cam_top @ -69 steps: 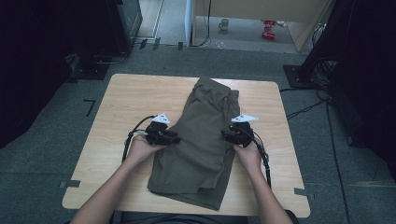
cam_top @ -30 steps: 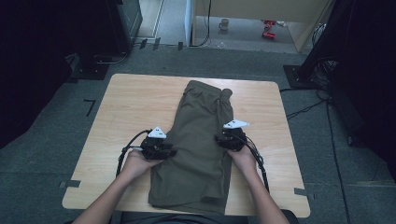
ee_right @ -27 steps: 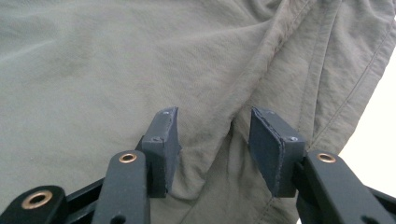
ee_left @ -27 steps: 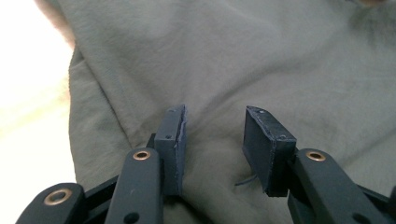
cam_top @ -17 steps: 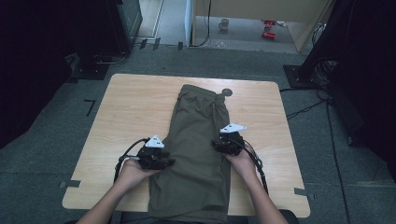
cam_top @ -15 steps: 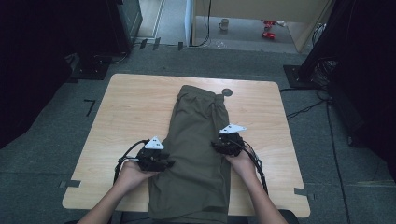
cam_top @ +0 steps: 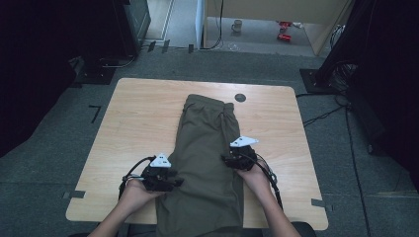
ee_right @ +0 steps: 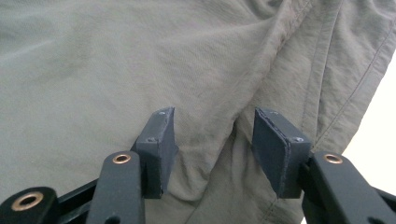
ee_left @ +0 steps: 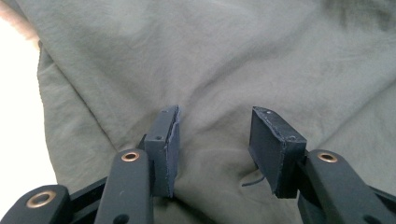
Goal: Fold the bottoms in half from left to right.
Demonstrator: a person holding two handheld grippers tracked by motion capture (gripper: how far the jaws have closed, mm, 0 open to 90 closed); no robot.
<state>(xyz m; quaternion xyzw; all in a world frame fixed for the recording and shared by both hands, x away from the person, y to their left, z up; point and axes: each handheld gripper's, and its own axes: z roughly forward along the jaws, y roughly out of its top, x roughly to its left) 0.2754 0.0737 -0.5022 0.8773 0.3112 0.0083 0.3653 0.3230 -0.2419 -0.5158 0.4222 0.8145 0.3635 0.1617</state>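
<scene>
An olive-green garment (cam_top: 207, 143), folded into a long strip, lies down the middle of the wooden table (cam_top: 138, 118), and its near end hangs over the front edge. My left gripper (cam_top: 172, 180) rests at the strip's left edge near the front. In the left gripper view it (ee_left: 215, 135) is open just over wrinkled cloth (ee_left: 233, 56). My right gripper (cam_top: 230, 160) sits at the strip's right edge, a little farther back. The right gripper view shows it (ee_right: 212, 140) open, with a soft ridge of fabric (ee_right: 116, 60) rising between its jaws beside a stitched seam.
A dark round grommet (cam_top: 240, 98) sits in the tabletop just beyond the garment's far end. Bare wood lies on both sides of the strip. Cables (cam_top: 326, 113) trail on the floor at right, with a mug (cam_top: 237, 24) far behind the table.
Both hands have drawn back toward the table's front edge, dragging the garment with them. It has straightened into a narrow strip and now overhangs the near edge.
</scene>
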